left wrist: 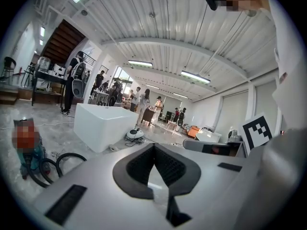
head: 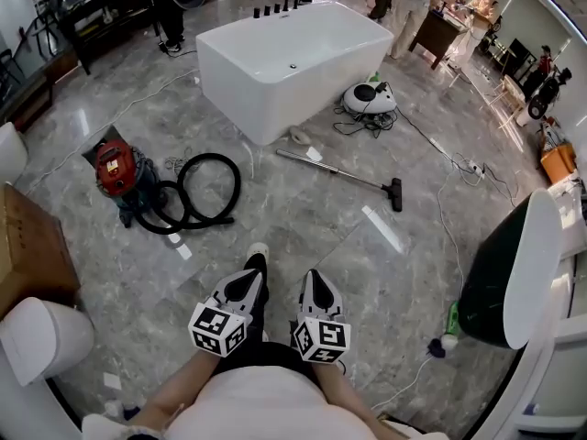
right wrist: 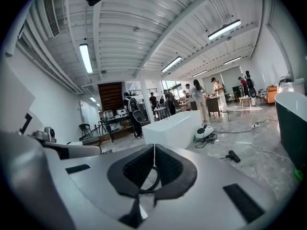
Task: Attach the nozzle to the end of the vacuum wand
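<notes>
Far left on the marble floor, red vacuum, black hose looped beside. Low centre, left gripper, jaws pressed together, gripping nothing. Just beside, right gripper, likewise closed and empty. Further right, well ahead, wand lying flat, black nozzle at its right end.

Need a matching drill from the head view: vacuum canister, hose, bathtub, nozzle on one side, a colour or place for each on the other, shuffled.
Things:
1. vacuum canister
2. hose
3. bathtub
4. nozzle

Descriptions:
A. white, on the floor beyond the wand
B. at the wand's right end
C. red
D. lying in loops beside the vacuum canister

Pairs: 1-C; 2-D; 3-A; 4-B
</notes>
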Demonstrator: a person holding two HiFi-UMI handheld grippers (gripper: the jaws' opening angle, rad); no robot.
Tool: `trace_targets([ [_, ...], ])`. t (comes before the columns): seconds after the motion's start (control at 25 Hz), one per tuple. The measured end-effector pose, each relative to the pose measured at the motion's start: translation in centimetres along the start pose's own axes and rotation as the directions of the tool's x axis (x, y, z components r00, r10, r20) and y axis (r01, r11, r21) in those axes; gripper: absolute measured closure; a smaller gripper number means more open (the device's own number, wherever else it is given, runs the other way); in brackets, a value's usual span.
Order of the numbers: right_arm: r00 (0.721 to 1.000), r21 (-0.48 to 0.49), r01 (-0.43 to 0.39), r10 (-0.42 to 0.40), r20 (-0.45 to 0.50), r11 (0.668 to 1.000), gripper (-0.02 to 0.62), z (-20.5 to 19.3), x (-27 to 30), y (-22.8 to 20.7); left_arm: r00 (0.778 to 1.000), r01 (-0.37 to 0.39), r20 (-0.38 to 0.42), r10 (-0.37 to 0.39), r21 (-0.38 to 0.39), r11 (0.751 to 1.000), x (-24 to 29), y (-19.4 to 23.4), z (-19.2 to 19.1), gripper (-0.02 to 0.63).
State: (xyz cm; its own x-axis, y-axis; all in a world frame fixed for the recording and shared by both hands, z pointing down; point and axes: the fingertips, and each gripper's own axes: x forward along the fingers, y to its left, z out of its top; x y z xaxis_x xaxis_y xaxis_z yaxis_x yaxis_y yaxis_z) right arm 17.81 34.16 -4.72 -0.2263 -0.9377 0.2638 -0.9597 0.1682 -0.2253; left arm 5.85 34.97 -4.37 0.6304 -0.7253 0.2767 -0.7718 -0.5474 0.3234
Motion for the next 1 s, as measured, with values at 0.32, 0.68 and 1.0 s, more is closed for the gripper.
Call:
trace_targets([
  [0.32,0.999,-0.005,0.025,-0.026,-0.031,1.000,0.580,1.0,6.1,-2.1,1.000,0.015,-0.013,-0.015,-0.023,1.000,6.2,3.5,2.1,0.598],
  [0.68,0.999,-0.011,0.026,-0.026,-0.033,1.000,0.580,4.7,16.5,-3.7,0.999,0.035,-0.010,-0.035,-0.016,0.999,15.1,9.6,7.9,0.598],
  [1.0,0.999,-0.028,0.028,-0.029,-0.034,0.999,0.580,8.1,24.2,-5.0,0.999,0.041,-0.002,-0.041,-0.021,0.999,21.2,14.1,12.3,0.598],
])
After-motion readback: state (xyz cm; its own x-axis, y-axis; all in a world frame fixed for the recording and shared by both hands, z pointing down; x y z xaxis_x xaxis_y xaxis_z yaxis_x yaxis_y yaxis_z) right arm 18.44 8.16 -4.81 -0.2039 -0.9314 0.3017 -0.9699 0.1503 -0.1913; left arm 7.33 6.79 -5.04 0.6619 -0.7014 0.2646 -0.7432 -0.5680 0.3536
